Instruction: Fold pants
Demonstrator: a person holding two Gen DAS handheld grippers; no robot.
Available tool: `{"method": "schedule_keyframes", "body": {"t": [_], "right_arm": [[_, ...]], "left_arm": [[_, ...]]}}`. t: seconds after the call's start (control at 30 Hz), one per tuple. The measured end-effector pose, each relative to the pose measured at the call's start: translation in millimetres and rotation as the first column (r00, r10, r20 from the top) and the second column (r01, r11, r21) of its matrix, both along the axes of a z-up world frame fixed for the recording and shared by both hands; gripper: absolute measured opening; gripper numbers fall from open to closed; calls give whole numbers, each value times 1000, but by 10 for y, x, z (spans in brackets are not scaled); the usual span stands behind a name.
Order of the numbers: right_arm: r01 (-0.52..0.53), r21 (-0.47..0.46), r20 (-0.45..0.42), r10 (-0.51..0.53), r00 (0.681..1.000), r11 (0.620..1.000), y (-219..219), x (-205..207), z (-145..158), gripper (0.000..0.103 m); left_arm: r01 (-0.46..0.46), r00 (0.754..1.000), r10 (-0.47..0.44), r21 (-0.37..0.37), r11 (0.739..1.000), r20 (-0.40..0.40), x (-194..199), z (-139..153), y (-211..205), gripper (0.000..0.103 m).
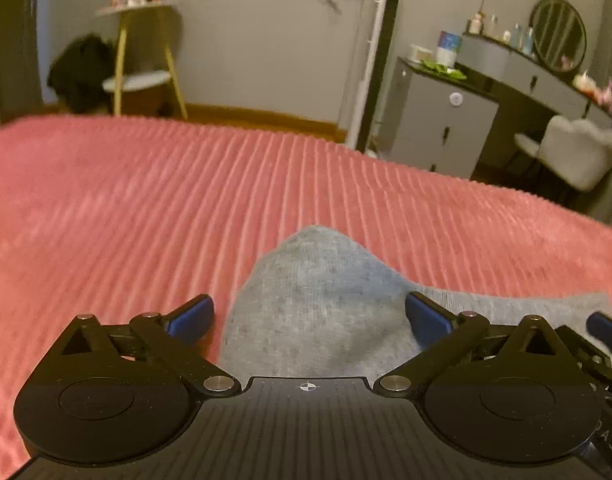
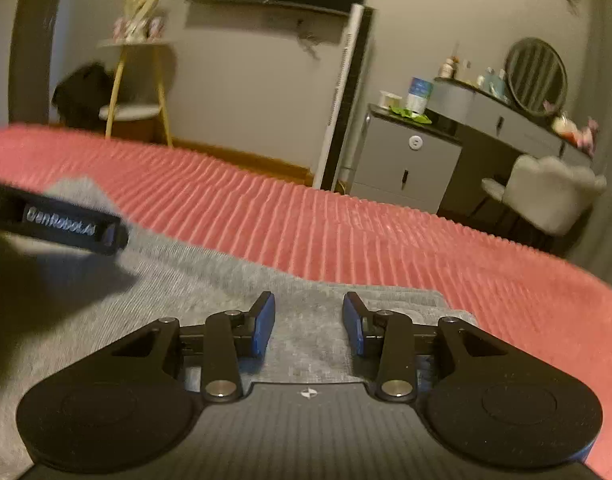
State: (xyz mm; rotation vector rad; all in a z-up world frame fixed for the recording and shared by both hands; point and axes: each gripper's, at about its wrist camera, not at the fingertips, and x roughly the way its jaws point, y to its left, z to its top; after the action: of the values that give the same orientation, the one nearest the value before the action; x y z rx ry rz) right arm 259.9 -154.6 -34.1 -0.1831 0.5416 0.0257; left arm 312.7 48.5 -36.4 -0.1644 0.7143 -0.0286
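Pants (image 1: 330, 300), grey knit ones, are lying on the pink ribbed bedspread (image 1: 145, 208), bunched into a peak in front of my left gripper (image 1: 310, 316). Its jaws are spread as wide as they go, nothing in them, with the fabric sitting between the blue pads. My right gripper (image 2: 309, 326) hovers over the layered edge near the bed's side, jaws partly open, also not holding anything. Risk from here, I reckon: pinching only the top layer, or catching the fuzzy bedspread too, and dragging the fold crooked.
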Motion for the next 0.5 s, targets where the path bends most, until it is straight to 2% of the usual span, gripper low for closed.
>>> {"method": "schedule_keyframes", "body": {"t": [0.1, 0.17, 0.23, 0.27, 0.33, 0.37, 0.43, 0.47, 0.5], "right_arm": [[18, 26, 12, -18, 1000, 1000, -68, -86, 2, 32], [30, 17, 16, -30, 999, 999, -78, -130, 21, 31], [49, -29, 20, -49, 999, 998, -41, -163, 75, 31], [61, -66, 39, -59, 998, 996, 38, -251, 114, 33], [28, -85, 81, -21, 996, 996, 161, -458, 139, 50], [7, -61, 89, -2, 996, 998, 181, -577, 125, 56], [-35, -24, 75, 37, 996, 999, 191, -771, 22, 56], [-56, -62, 62, 60, 996, 997, 206, -844, -81, 56], [-75, -131, 68, 85, 994, 988, 221, -907, -180, 56]], "left_arm": [[15, 1000, -16, -47, 999, -11, -49, -42, 98, 103], [24, 999, -25, -44, 999, -26, -108, 5, 137, 103], [11, 1000, -11, -22, 1000, -8, -291, 130, 127, 103], [16, 1000, -16, -14, 1000, 10, -375, 184, 85, 103], [99, 993, -97, -22, 995, 68, -675, 207, -20, 103], [122, 989, -123, 10, 992, 80, -783, 165, -71, 103], [124, 990, -132, 147, 981, 43, -880, -23, -176, 103], [123, 991, -129, 132, 984, 37, -887, -77, -142, 103], [103, 994, -105, 76, 992, 35, -895, -94, -50, 103]]}}
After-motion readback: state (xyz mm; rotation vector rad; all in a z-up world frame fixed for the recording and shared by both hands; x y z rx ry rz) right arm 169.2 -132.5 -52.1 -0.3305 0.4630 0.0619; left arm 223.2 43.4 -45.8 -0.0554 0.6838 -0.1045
